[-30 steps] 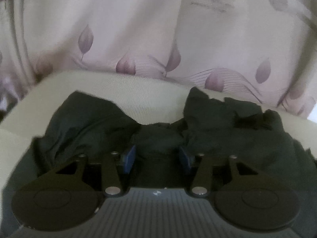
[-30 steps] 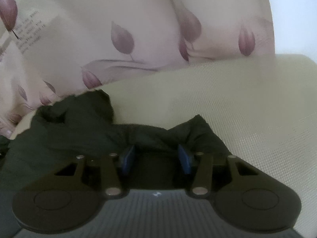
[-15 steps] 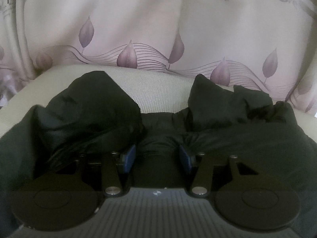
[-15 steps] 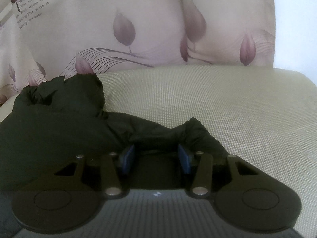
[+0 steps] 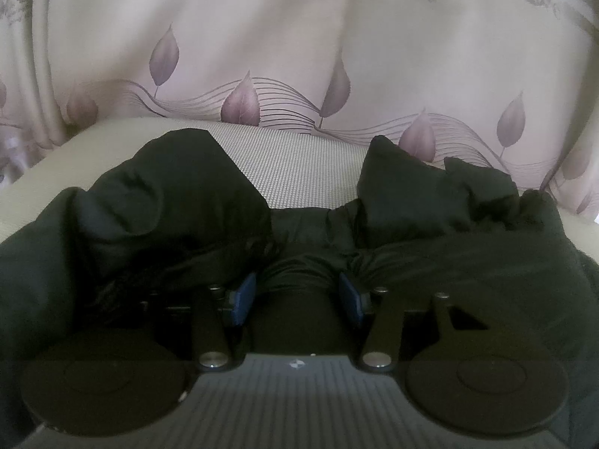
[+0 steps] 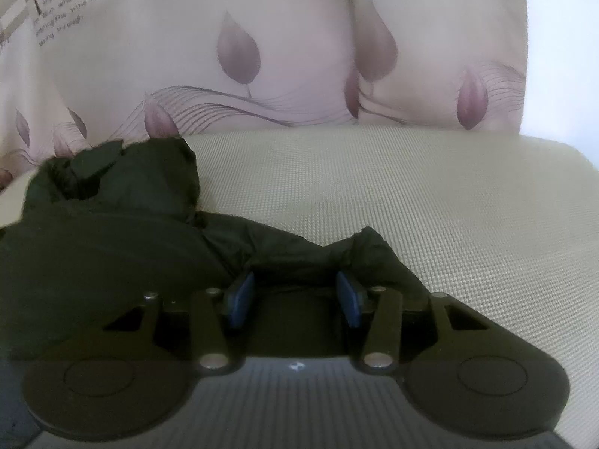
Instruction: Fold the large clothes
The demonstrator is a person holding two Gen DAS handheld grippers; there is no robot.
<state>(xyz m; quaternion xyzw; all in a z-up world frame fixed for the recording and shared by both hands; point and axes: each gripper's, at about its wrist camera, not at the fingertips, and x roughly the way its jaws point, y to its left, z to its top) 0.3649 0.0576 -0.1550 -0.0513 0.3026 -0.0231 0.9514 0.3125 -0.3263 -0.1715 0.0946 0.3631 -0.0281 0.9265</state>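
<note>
**A:** Where's the jacket (image 5: 468, 262) right now?

**B:** From my seat it lies bunched on the beige cushion (image 5: 299, 164). In the left view it fills the lower half: one dark mound on the left, another rumpled mound on the right, and a low fold between them running straight into my tongs. In the right view the jacket (image 6: 112, 232) sits to the left, with a thin ridge of it reaching rightward across the woven cushion (image 6: 430, 205).

**A:** And the tongs?

**B:** My left gripper (image 5: 297, 293) has a puckered fold of jacket packed between its blue pads (image 5: 243, 297); the cloth bulges up between them, so I read it as clenched on the jacket. My right gripper (image 6: 295, 295) has the ridge of jacket lying across the gap, with both blue pads (image 6: 241, 299) against it. I'd call that grasping the jacket too.

**A:** What's behind?

**B:** A pale pink curtain (image 5: 262, 56) with mauve leaves and wavy lines hangs just past the cushion's far edge. Some printed text shows near its top, too blurred for me to read. In the right view a bright white patch (image 6: 561, 48) shows beside the curtain (image 6: 284, 37).
</note>
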